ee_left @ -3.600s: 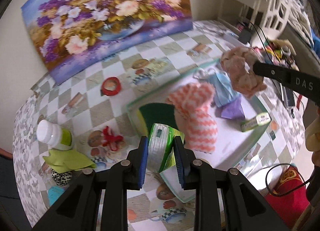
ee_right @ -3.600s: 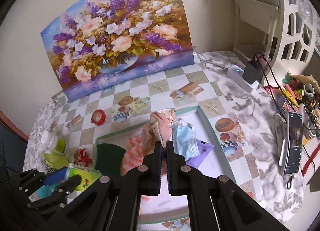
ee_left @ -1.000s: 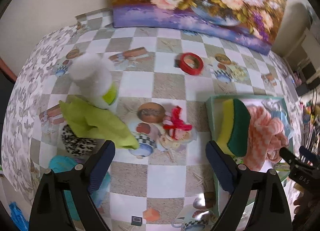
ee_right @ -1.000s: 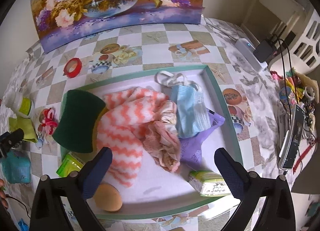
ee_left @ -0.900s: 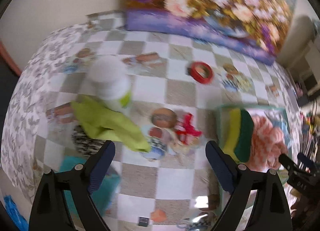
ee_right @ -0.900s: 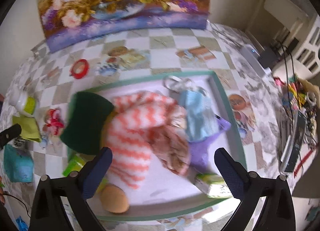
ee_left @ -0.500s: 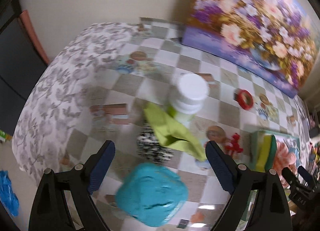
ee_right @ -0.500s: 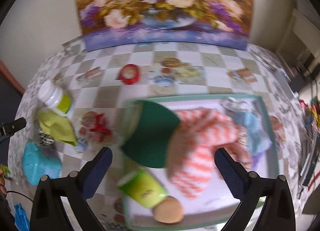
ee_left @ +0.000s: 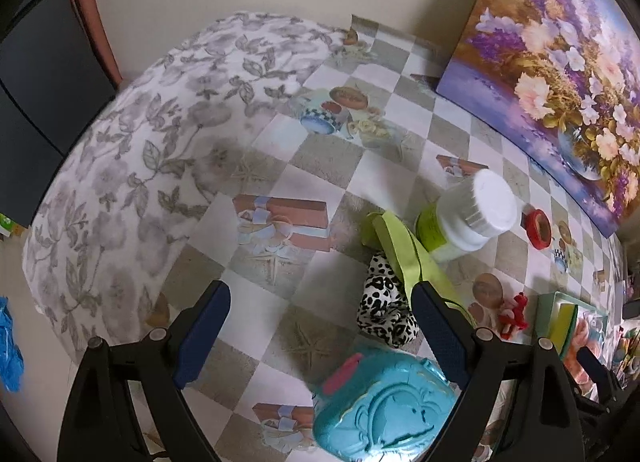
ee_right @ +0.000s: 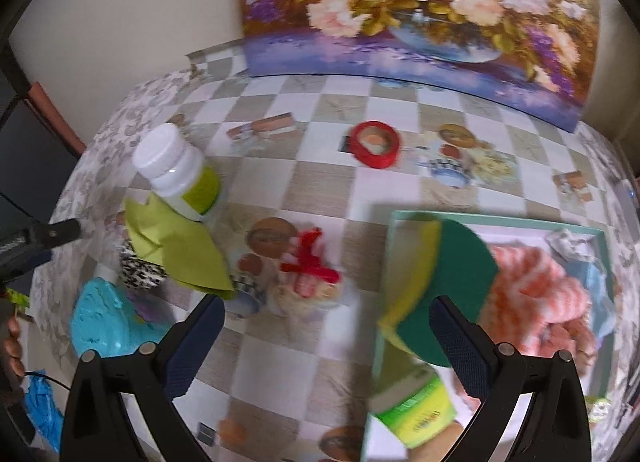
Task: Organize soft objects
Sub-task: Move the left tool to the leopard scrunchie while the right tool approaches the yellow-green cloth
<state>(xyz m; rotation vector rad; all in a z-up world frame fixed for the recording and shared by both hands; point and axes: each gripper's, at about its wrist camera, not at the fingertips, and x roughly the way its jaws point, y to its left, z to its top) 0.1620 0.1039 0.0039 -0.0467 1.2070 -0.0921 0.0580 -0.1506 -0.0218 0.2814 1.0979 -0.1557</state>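
Left wrist view is showing the left gripper (ee_left: 320, 338) hanging over the checked table (ee_left: 280, 133) with its fingers spread wide and nothing between them. A leopard-print cloth (ee_left: 386, 308) is lying just beside the right finger (ee_left: 440, 338), partly under a green cloth (ee_left: 404, 250) that is leaning against a white-capped bottle (ee_left: 468, 213). A teal pouch (ee_left: 384, 410) is sitting low in the frame, near the fingers. A red tape roll (ee_left: 538, 223) is resting near the flower painting (ee_left: 560, 61).

In the right wrist view the right gripper (ee_right: 324, 346) is also standing wide apart and empty, above the table. A red-ribboned toy (ee_right: 308, 266) is lying between the cloths and the tray (ee_right: 386, 262). In the tray a green-and-yellow sponge (ee_right: 444, 298) is leaning on a striped orange cloth (ee_right: 532, 294), with a green packet (ee_right: 416, 410) below it and a blue mask (ee_right: 596, 286) at the far side.
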